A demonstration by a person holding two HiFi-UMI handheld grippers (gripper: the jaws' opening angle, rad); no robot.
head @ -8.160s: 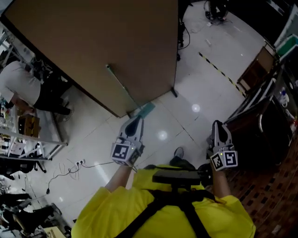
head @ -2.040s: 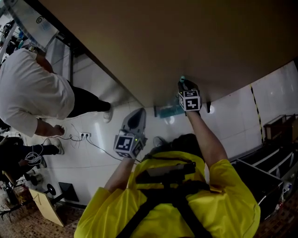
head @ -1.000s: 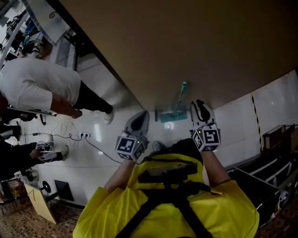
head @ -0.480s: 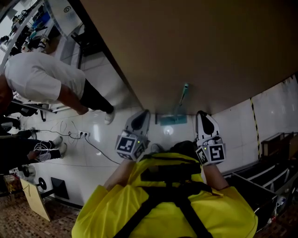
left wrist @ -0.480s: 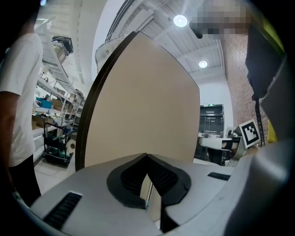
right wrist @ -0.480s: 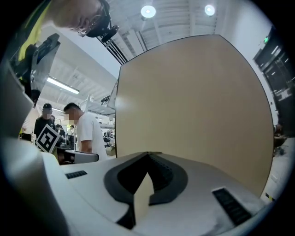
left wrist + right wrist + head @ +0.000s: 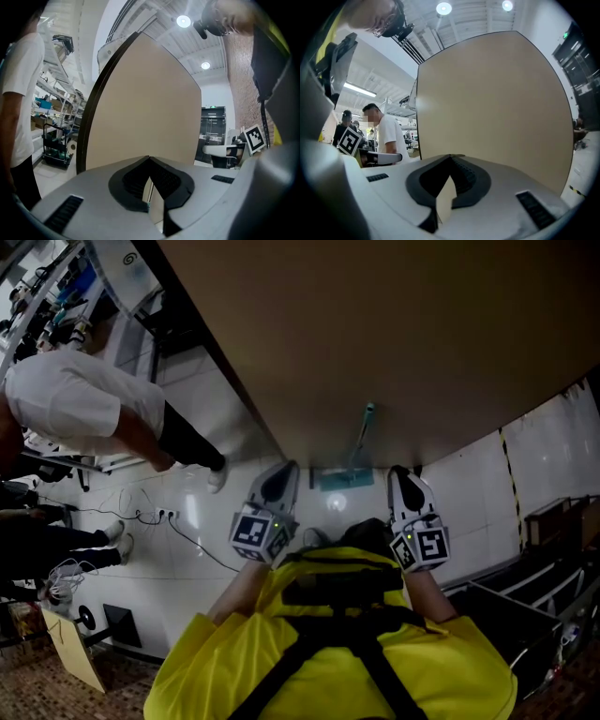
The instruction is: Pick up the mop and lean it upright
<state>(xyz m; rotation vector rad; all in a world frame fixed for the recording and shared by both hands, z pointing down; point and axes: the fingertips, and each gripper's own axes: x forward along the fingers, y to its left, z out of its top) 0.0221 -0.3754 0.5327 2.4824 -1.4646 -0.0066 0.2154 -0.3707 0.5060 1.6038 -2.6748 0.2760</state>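
The mop stands upright against the big brown board (image 7: 375, 334), with its teal handle (image 7: 363, 430) resting on the board's face and its flat teal head (image 7: 344, 480) on the white floor. Neither gripper touches it. My left gripper (image 7: 286, 468) hangs just left of the mop head, and my right gripper (image 7: 400, 472) just right of it. Both point at the board. In the left gripper view the left gripper (image 7: 150, 159) is shut and empty, and in the right gripper view the right gripper (image 7: 451, 158) is likewise shut on nothing.
A person in a white shirt (image 7: 75, 409) stands at the left beside shelving. A power strip with cables (image 7: 169, 515) lies on the floor near my left side. Dark furniture (image 7: 534, 559) and black-yellow floor tape (image 7: 511, 465) are at the right.
The right gripper has let go of the mop handle's top, drawn back to my side and shut its jaws. The mop stays leaning on the board. The left gripper has barely moved.
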